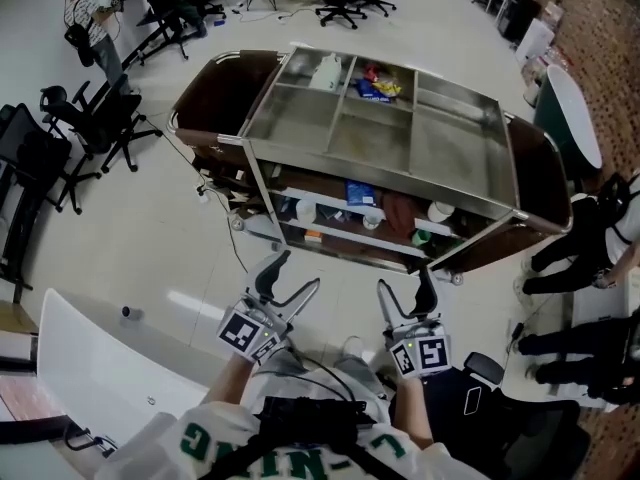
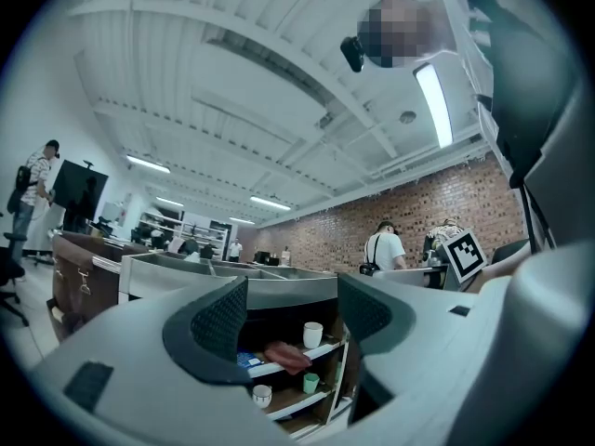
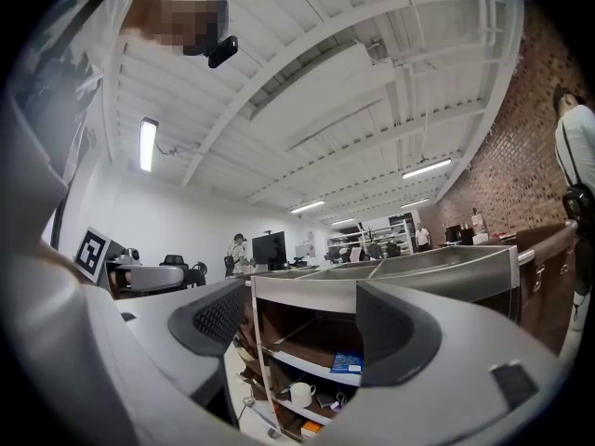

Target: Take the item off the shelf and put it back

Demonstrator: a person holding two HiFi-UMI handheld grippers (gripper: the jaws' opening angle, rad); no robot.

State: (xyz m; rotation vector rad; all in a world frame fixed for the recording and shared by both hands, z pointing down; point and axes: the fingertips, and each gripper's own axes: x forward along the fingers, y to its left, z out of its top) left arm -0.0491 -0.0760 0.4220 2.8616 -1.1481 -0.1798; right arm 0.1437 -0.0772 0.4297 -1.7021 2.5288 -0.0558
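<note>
A metal cart with shelves (image 1: 455,183) stands ahead of me on the floor. On its middle shelf lie a blue packet (image 1: 360,192), a reddish-brown item (image 1: 400,213) and a white cup (image 1: 440,210). Both grippers hang level in front of the cart, apart from it. My left gripper (image 1: 300,270) is open and empty; between its jaws (image 2: 293,319) I see the reddish-brown item (image 2: 286,355), a white cup (image 2: 312,334) and a green cup (image 2: 310,383). My right gripper (image 1: 405,283) is also open and empty (image 3: 302,319), facing the blue packet (image 3: 346,361) and a white cup (image 3: 300,393).
The cart's top trays hold a white bottle (image 1: 327,71) and snack packets (image 1: 378,86). Office chairs (image 1: 95,123) stand at the left with a person (image 1: 88,23) behind them. A white table (image 1: 100,368) is at my lower left. Seated people (image 1: 590,248) are at the right.
</note>
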